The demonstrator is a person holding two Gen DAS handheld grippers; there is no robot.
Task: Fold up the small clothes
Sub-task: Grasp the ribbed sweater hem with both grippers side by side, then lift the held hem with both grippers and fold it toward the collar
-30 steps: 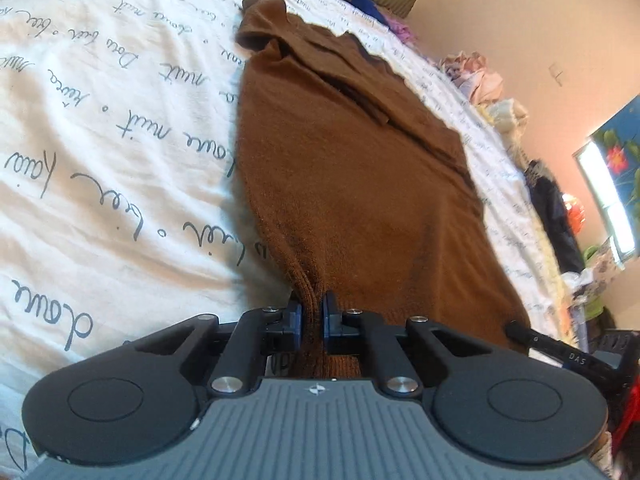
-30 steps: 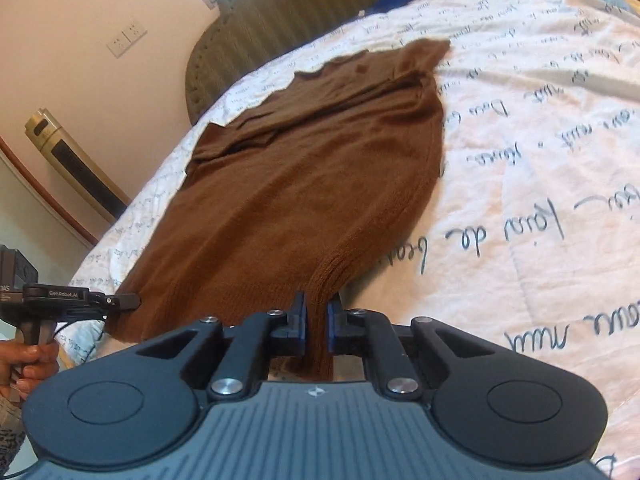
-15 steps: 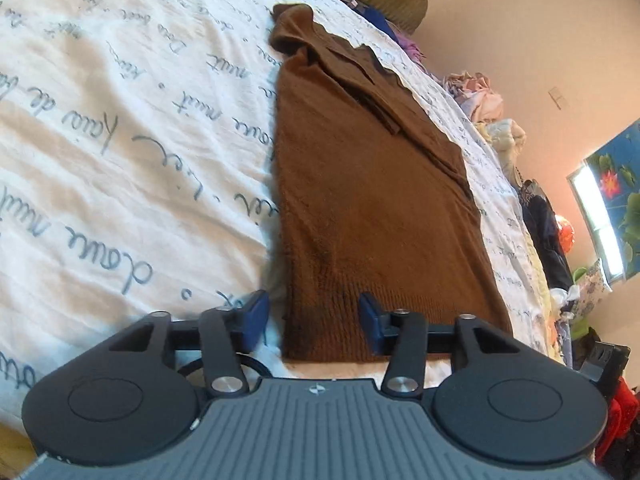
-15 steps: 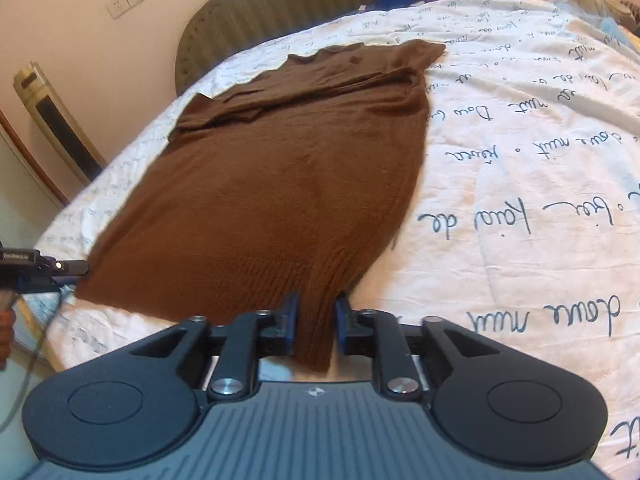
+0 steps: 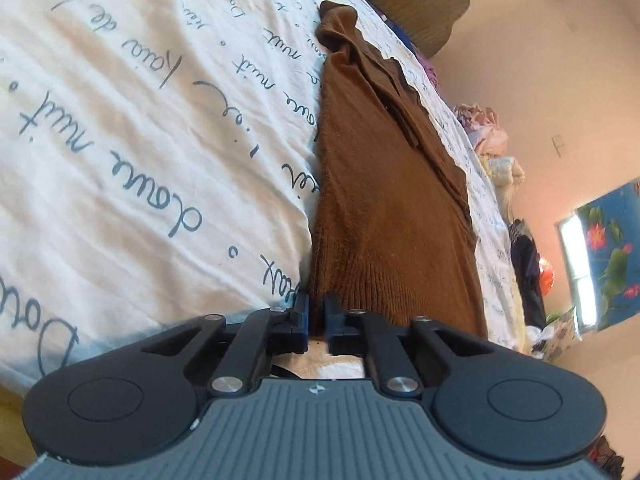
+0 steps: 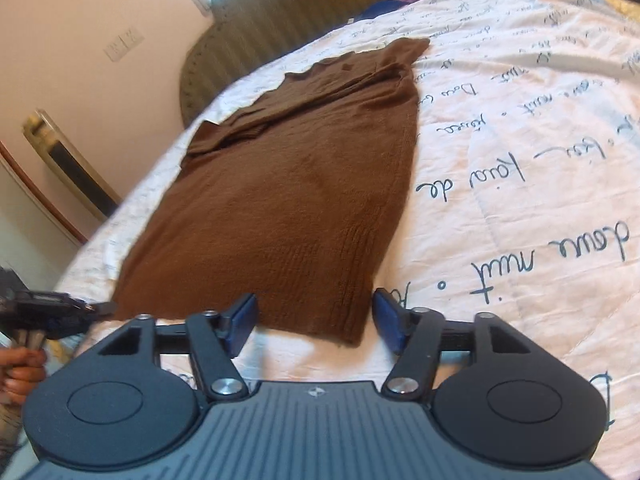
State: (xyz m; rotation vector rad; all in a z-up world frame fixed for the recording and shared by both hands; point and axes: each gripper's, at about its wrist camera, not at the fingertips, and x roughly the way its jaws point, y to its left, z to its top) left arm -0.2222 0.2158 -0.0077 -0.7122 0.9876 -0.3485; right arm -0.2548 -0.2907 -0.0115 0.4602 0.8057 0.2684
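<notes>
A brown knit sweater [image 6: 288, 184] lies flat on a white bedspread [image 6: 520, 128] printed with cursive script, stretching from the bottom centre of the right wrist view toward the upper centre. The right gripper [image 6: 314, 322] sits with its blue pads spread wide on either side of the hem corner. In the left wrist view, the left gripper [image 5: 316, 312] pinches the sweater's ribbed hem at lower centre.

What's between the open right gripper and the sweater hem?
Nothing visible. The right gripper is open around the near hem corner of the brown sweater, over bare bedsheet. The left gripper pinches the other corner.
</notes>
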